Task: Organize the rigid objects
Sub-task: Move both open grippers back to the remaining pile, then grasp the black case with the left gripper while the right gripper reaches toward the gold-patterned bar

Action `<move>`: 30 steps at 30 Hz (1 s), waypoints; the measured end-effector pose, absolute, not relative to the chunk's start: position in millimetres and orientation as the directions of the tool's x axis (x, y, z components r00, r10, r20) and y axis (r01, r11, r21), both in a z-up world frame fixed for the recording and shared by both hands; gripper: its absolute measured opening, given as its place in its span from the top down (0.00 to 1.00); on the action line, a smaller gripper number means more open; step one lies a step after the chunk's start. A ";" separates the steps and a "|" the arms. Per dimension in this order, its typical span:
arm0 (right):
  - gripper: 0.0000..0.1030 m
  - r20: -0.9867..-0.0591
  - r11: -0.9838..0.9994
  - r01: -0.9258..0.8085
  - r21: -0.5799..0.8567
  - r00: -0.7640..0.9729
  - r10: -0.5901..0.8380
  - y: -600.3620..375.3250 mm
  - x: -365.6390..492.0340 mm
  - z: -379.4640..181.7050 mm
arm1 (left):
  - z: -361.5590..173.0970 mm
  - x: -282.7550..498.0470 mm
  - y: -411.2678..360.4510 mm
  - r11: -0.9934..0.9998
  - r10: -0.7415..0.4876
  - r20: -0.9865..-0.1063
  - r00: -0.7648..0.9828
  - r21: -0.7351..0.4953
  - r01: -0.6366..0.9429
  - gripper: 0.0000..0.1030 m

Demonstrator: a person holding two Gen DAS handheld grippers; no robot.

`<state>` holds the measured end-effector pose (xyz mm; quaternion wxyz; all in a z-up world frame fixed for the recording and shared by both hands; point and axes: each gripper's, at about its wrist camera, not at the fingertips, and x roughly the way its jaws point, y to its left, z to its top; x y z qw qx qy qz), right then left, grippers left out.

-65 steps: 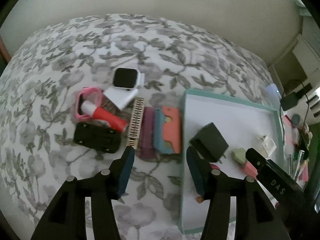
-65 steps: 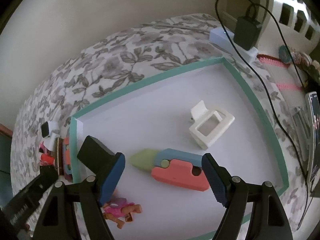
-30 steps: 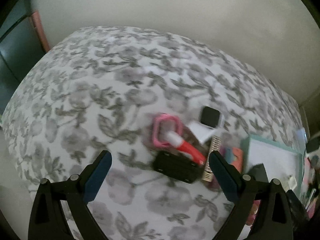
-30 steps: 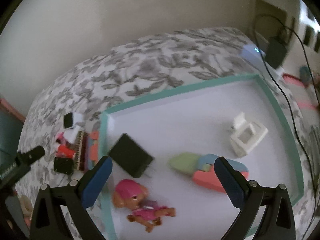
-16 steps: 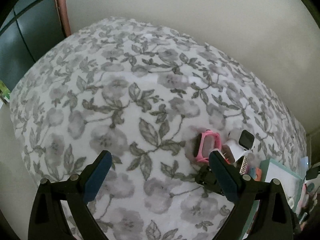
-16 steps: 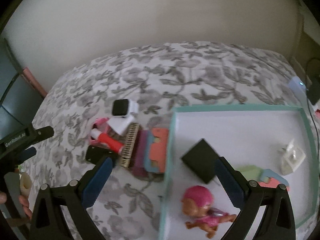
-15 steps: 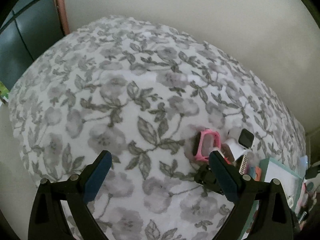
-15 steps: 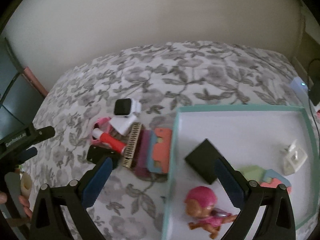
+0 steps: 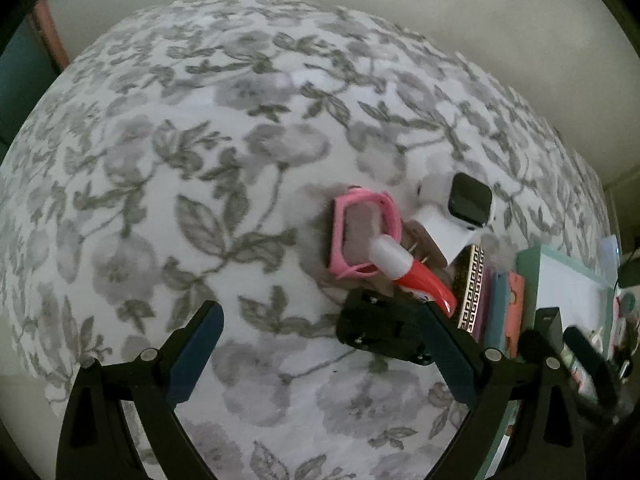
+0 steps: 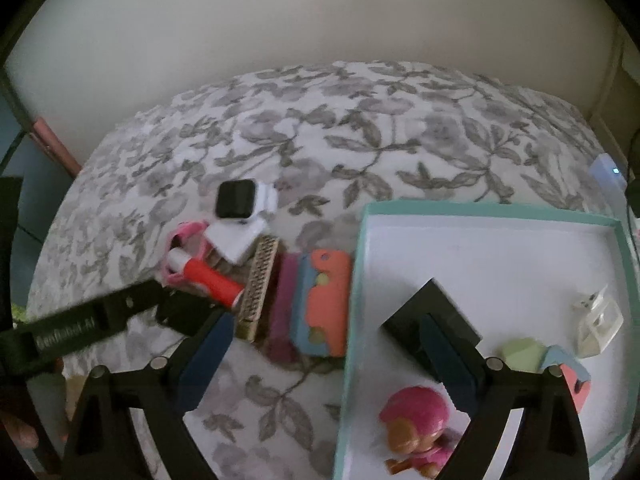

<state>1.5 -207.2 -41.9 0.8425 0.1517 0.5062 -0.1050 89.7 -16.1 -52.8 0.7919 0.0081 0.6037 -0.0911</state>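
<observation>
A pile of small objects lies on a floral bedspread: a pink frame [image 9: 362, 236], a red and white tube [image 9: 416, 276], a smartwatch [image 9: 470, 200], a black flat piece [image 9: 380, 328], a gold patterned bar [image 9: 472, 292] and an orange and blue piece [image 10: 324, 300]. A teal-rimmed white tray [image 10: 360, 272] holds a black box [image 10: 432, 312], a pink doll [image 10: 416, 420], a white clip [image 10: 598, 320] and a pastel piece [image 10: 560, 364]. My left gripper [image 9: 320, 354] is open and empty, just left of the pile. My right gripper [image 10: 324, 358] is open and empty, above the tray's left rim.
The bedspread [image 9: 200, 160] stretches wide to the left of the pile. A wall [image 10: 320, 20] runs behind the bed. A white charger with a lit dot [image 10: 608, 170] and cables lie at the right edge.
My left gripper has swung back right and closer to the pile. My right gripper has moved slightly left and nearer over the tray's left rim. Both stay open.
</observation>
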 end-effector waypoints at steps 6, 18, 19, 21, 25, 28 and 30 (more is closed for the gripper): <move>0.07 -0.903 0.910 0.402 0.107 0.422 -0.080 -226.2 16.9 -45.5 | -63.0 93.4 -28.2 0.978 -0.128 -0.967 0.222 -0.085 0.192 0.05; 0.07 -0.910 0.908 0.401 0.123 0.410 -0.058 -225.3 28.8 -48.3 | -63.2 88.5 -65.5 0.954 -0.077 -0.972 0.224 -0.007 0.299 0.05; 0.07 -0.911 0.907 0.402 0.123 0.409 -0.057 -225.5 27.7 -48.1 | -63.1 87.3 -68.7 0.951 -0.074 -0.972 0.225 -0.001 0.309 0.05; 0.07 -0.911 0.905 0.406 0.131 0.410 -0.052 -226.9 25.6 -48.1 | -63.6 85.3 -75.3 0.945 -0.072 -0.972 0.225 0.006 0.326 0.05; 0.07 -0.912 0.898 0.420 0.133 0.407 -0.055 -232.3 21.2 -47.6 | -66.5 80.7 -89.9 0.934 -0.065 -0.972 0.224 0.019 0.356 0.05; 0.07 -0.913 0.892 0.430 0.138 0.405 -0.054 -236.4 18.5 -48.0 | -69.3 77.6 -96.2 0.930 -0.062 -0.974 0.218 0.023 0.368 0.05; 0.07 -0.914 0.889 0.435 0.141 0.403 -0.052 -237.9 18.0 -48.4 | -71.4 75.6 -96.1 0.929 -0.059 -0.974 0.217 0.026 0.368 0.05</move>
